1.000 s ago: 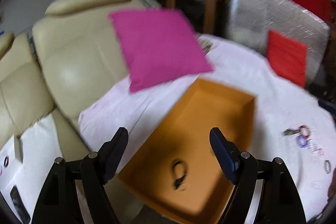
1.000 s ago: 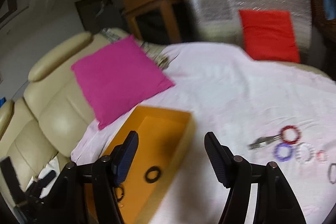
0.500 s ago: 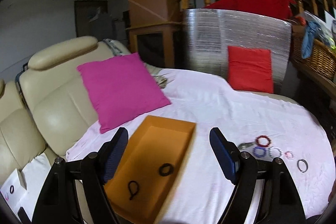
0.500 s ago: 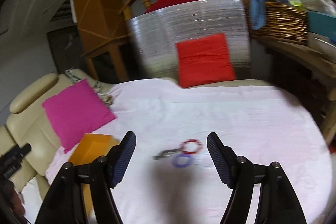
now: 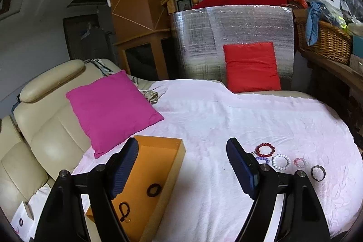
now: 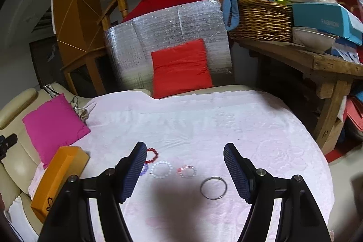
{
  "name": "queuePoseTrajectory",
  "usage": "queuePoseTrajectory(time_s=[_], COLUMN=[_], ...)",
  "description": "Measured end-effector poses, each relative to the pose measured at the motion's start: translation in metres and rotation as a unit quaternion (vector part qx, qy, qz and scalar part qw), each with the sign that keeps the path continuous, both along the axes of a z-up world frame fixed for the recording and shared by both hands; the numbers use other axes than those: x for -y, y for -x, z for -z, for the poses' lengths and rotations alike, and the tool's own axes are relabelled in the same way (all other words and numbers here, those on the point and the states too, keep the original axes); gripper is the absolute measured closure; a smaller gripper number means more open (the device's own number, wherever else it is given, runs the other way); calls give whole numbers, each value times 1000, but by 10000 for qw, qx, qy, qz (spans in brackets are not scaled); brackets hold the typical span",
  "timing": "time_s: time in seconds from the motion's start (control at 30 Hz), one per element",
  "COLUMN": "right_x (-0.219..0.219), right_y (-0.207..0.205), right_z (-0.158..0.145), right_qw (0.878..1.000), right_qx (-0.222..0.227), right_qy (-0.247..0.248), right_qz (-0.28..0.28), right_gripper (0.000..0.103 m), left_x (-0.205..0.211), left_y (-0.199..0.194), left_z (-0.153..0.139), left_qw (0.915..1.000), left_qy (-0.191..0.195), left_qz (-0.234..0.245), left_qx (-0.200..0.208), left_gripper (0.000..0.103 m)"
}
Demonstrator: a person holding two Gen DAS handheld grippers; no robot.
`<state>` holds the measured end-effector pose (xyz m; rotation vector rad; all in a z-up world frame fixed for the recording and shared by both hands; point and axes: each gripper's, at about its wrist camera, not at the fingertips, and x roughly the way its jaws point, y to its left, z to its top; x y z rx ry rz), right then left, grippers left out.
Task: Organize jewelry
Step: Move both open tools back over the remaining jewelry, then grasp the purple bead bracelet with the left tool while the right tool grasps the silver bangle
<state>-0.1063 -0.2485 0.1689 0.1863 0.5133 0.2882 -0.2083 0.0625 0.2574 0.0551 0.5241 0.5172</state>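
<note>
An open orange box sits at the left edge of the white cloth, with a black ring and a black cord loop inside. To its right lies a row of jewelry: a red bead bracelet, a purple one, a white one, a pink one and a metal bangle. My left gripper hangs open and empty between the box and the row. My right gripper is open and empty above the row, with the pink bracelet and the bangle showing between its fingers.
A pink cushion leans on the beige sofa behind the box. A red cushion stands against a silver foil panel at the back. On the right, a wooden bench carries a wicker basket and boxes.
Both views have swung right, from the orange box toward the bracelets. The left gripper has risen and drawn back. The right gripper now hangs over the bracelet row, with the box far left.
</note>
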Motion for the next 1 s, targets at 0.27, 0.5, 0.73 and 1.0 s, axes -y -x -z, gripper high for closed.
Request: queuePoseTrajectory(time_s=[0.27, 0.5, 0.73, 1.0], right_x=[11, 22, 37, 53], right_y=[-10, -23, -53, -89], right_z=[20, 39, 84, 133], right_qw=[9999, 9992, 9942, 9801], right_qx=[-137, -298, -981, -1889], right_qy=[-57, -194, -361, -611], right_qz=[77, 203, 252, 83], right_gripper=[29, 29, 29, 35], left_x=[20, 33, 15, 13], left_y=[-28, -55, -110, -169], left_z=[9, 24, 91, 192], left_qw=[9997, 9990, 9828, 9565], left_qy=[-77, -63, 1072, 1549], left_qz=[140, 304, 1320, 1756], left_qx=[-168, -328, -716, -1739], left_gripper=[23, 23, 19, 19])
